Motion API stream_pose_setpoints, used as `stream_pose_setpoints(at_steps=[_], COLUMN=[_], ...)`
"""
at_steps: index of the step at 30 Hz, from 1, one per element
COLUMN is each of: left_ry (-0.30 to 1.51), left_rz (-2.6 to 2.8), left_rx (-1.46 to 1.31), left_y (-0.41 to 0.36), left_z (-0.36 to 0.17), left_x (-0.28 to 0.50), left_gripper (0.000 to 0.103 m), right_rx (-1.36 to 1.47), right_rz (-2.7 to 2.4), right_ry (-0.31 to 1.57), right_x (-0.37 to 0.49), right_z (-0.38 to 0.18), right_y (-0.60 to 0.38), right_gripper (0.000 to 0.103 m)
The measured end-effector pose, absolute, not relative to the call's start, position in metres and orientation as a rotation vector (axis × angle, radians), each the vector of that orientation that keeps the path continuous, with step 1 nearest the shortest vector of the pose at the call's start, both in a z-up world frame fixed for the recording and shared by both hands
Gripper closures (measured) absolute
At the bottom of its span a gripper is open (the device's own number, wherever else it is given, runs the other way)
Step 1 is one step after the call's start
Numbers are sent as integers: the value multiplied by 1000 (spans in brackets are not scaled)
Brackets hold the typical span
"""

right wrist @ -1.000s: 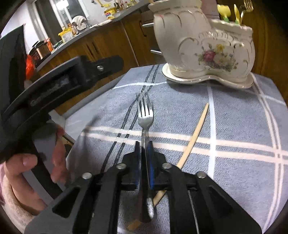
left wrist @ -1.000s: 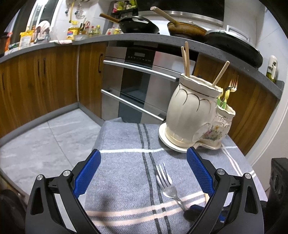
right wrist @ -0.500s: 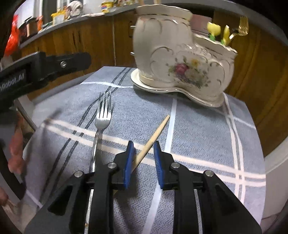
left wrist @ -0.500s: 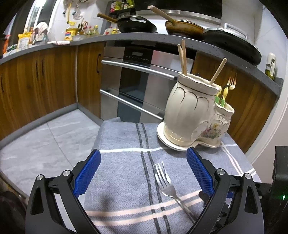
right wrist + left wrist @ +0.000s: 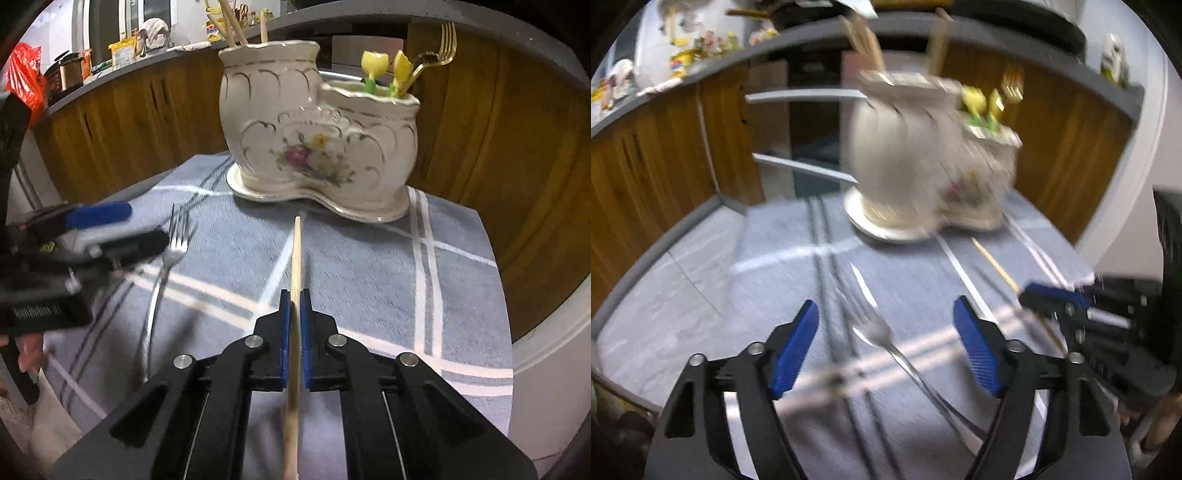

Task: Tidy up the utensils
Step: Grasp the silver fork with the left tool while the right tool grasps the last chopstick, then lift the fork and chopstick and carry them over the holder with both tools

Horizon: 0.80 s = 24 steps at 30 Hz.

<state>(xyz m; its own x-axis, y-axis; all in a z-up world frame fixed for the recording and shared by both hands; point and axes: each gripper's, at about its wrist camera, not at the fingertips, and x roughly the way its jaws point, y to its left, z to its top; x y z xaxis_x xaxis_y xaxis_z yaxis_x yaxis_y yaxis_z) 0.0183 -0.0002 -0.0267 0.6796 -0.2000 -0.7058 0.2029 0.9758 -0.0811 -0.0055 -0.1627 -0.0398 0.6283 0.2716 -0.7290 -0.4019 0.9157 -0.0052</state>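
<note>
Two utensils are still lying outside the holder (image 5: 317, 125): right gripper (image 5: 294, 325) is clenching the chopstick (image 5: 295, 258), left gripper (image 5: 886, 350) is gaping over the fork (image 5: 875, 328).

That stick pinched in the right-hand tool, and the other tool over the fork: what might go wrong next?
1. The right gripper pinches the chopstick with a long end sticking out forward; it may pivot or slip on the way to the ceramic holder.
2. The holder's tall compartment already has chopsticks in it, so the tip might catch on them or on the rim.
3. The open left gripper straddles the fork in a blurred view; closing now might miss it.
</note>
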Motion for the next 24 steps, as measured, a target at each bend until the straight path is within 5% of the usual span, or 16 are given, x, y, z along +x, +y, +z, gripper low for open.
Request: stream_pose_setpoints(at_steps=[6,10,15,21,24], left_ry=[887,896,940,942,933], left_rz=[-168,-169,-173,-175,-163], left_rx=[37,89,120,152,169], left_y=[-13,-11,-2,-8,-9], left_z=[-51,-49,-46,-46,-47], left_x=[22,19,17,16,19], left_gripper=[78,92,94,83,96], right_rx=[-163,-187,-202,-225,-194], right_rz=[441,467,471,471,482], right_ry=[847,862,862,849,853], right_x=[-4,-8,-10,-5,-3], right_z=[-47,-51,-51,-53,-53], right_y=[-173,-172,-173,-168,-169], right_gripper=[98,98,90,87,97])
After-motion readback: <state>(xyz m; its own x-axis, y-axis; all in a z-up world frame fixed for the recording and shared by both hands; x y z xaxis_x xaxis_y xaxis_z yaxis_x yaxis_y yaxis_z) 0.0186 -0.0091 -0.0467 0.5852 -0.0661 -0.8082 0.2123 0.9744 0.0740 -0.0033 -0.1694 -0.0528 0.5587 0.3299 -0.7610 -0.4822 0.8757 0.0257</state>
